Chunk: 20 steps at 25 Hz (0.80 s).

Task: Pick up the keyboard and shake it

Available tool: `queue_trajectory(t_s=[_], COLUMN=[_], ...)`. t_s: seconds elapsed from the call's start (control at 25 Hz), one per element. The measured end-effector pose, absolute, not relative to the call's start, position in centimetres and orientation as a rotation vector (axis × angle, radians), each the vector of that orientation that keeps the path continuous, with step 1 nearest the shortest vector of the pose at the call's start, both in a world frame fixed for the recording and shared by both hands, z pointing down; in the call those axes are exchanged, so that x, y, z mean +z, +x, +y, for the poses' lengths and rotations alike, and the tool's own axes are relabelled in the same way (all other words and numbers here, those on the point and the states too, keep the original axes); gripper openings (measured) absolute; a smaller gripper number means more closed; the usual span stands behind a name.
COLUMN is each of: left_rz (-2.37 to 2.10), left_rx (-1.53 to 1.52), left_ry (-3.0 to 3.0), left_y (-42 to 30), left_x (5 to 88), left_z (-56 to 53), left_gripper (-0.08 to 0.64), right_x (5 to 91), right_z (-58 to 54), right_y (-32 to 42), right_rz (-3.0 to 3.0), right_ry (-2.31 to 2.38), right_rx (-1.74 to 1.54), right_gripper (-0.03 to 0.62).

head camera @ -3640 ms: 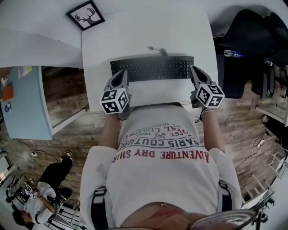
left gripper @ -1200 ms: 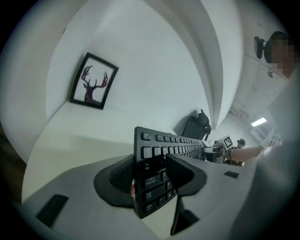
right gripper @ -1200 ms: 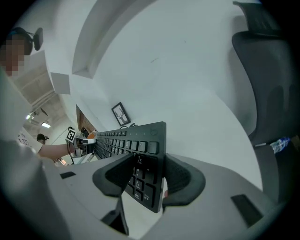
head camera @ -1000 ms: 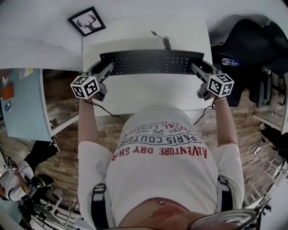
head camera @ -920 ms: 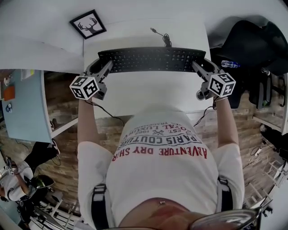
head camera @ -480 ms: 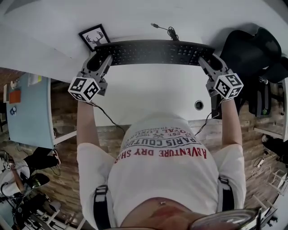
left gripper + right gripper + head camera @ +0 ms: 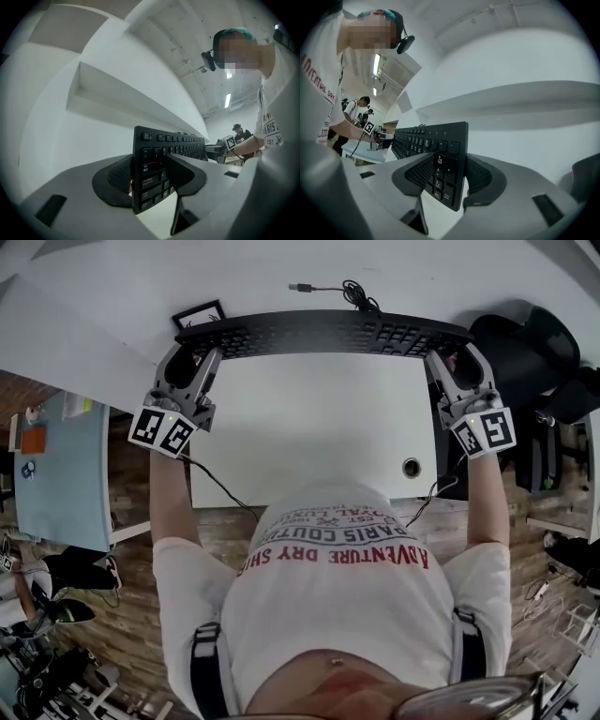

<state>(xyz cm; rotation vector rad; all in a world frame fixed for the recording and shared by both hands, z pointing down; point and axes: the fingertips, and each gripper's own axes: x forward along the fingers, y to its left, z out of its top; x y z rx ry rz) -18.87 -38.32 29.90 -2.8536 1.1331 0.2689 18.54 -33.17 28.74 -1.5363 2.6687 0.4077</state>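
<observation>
Arms extended, left claw [image 7: 200,354] and right claw [image 7: 439,360] level, jaws clamped

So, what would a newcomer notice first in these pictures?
The black keyboard, held at the far side of the white desk, keys toward the person. The left gripper has its jaws shut on one end, the right gripper on the other. Its unplugged cable lies behind it.

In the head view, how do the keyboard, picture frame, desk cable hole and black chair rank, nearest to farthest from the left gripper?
1. keyboard, clamped in the left gripper.
2. picture frame, just beyond it, left side.
3. cable hole, in the desk, right side.
4. black chair, far right.
</observation>
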Motion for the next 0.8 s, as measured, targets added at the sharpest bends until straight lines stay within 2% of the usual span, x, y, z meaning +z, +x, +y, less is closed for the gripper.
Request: queue_trajectory(t_s=[0.16, 0.56, 0.8], left_rz=[1.111, 1.053, 1.037], left_rx=[0.208, 0.298, 0.233], left_ry=[-2.839, -2.862, -2.807], left_y=[-18.3, -18.3, -17.7], left_x=[30.3, 30.7, 30.7], left_z=[-37.5, -36.7, -35.5], left_gripper=[0.215, 0.219, 0.221], right_x=[28.6, 25.9, 25.8], right_z=[-32.9, -29.7, -29.5], right_y=[18.9, 18.0, 18.4], right_rz=[2.642, 2.574, 2.567], right_ry=[-1.556, -1.551, -1.565], right_rx=[0.528, 0.901, 0.945], right_gripper=[0.221, 0.221, 0.221])
